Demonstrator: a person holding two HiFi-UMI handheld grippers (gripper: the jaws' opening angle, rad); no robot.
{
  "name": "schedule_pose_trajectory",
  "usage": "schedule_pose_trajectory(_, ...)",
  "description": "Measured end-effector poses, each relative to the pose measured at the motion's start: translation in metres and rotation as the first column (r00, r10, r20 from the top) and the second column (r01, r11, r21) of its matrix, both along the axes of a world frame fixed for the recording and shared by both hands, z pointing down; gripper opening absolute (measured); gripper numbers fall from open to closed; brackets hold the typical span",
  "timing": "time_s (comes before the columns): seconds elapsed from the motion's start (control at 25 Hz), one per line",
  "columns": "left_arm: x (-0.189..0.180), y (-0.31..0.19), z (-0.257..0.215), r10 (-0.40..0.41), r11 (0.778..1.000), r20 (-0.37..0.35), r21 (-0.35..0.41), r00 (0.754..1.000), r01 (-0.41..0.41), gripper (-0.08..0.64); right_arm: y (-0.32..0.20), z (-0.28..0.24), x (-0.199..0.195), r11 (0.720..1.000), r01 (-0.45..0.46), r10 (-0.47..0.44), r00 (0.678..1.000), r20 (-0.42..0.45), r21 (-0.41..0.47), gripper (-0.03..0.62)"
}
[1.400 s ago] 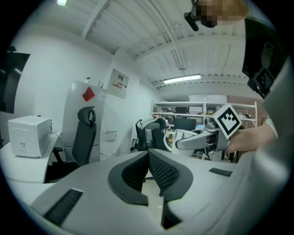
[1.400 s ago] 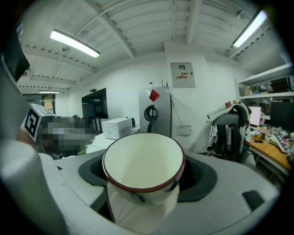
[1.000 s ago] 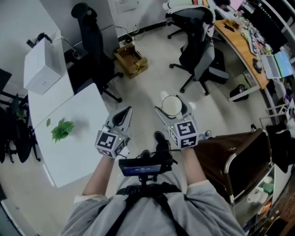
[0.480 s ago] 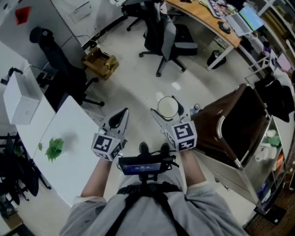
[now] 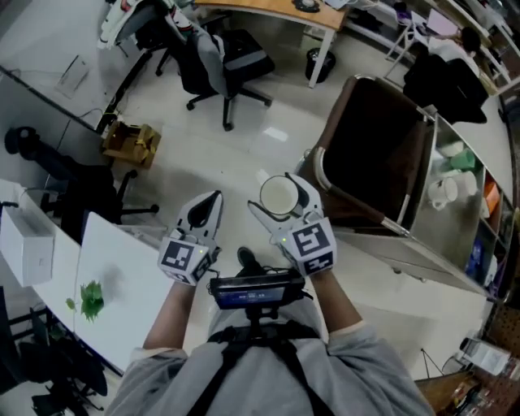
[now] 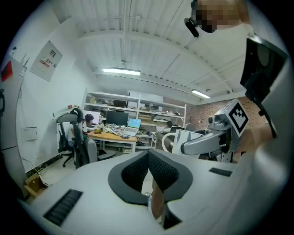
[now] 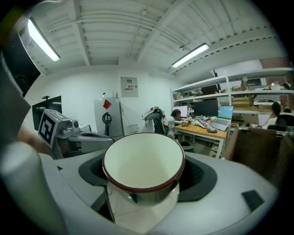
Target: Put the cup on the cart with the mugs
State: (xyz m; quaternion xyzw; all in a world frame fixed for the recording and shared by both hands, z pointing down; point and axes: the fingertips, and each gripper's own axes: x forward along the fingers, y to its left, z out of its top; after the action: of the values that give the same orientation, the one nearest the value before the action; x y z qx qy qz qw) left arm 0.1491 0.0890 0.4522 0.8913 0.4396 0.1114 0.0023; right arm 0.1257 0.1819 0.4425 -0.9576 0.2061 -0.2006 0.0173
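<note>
Swung round: cart (image 5: 455, 244) with mugs (image 5: 443, 191) now ahead-right of right tongs (image 5: 280, 199), which grip cup (image 7: 143, 163); left tongs (image 5: 213, 197) closed, empty.

L gripper (image 6: 148, 155) jaws together, aimed twd desk (image 6: 114, 136) & chair (image 6: 75, 137).

White table (image 5: 122, 268) with green sprig (image 5: 91, 299), cart (image 5: 455, 237) with white mugs (image 5: 441, 192), floor (image 5: 268, 158) with office chair (image 5: 218, 61).

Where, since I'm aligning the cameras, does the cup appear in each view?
Head view: cup at centre, in the right tool.
Left gripper view: cup right of centre, partly behind that tool.
Right gripper view: cup at centre, between the jaws.
Shared landmark: the wooden desk.
</note>
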Motion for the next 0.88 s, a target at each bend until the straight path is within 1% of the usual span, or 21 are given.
schedule_pose_trajectory(0.12,-0.020,0.049,-0.008,0.086,0.996,-0.018,0.005,0.996,-0.085,-0.003,0.040,-0.004,-0.030,0.997,-0.073,0.073,0.997,-0.013,0.015,0.419)
schedule_pose_trajectory(0.24,-0.041,0.094,-0.013,0.158,0.987,-0.035,0.002,0.987,-0.158,-0.003,0.081,-0.006,-0.060,0.989,-0.146,0.147,0.989,-0.011,0.025,0.418)
schedule_pose_trajectory(0.36,-0.065,0.137,-0.018,0.218,0.976,-0.032,0.009,0.976,-0.217,-0.003,0.121,-0.009,-0.090,0.976,-0.216,0.217,0.976,-0.011,0.038,0.418)
schedule_pose_trajectory(0.44,-0.080,0.167,-0.021,0.265,0.964,-0.038,0.005,0.963,-0.265,-0.003,0.149,-0.013,-0.109,0.963,-0.267,0.268,0.963,-0.020,0.036,0.418)
schedule_pose_trajectory(0.6,-0.116,0.227,-0.024,0.370,0.928,-0.053,-0.013,0.927,-0.371,-0.003,0.202,-0.020,-0.148,0.929,-0.368,0.369,0.929,-0.031,0.036,0.417)
schedule_pose_trajectory(0.8,-0.162,0.300,-0.037,0.493,0.868,-0.055,-0.046,0.869,-0.495,-0.003,0.263,-0.038,-0.198,0.875,-0.481,0.483,0.874,-0.057,0.049,0.418)
schedule_pose_trajectory(0.88,-0.180,0.324,-0.043,0.535,0.842,-0.052,-0.046,0.843,-0.537,-0.003,0.283,-0.044,-0.218,0.853,-0.520,0.522,0.850,-0.065,0.053,0.417)
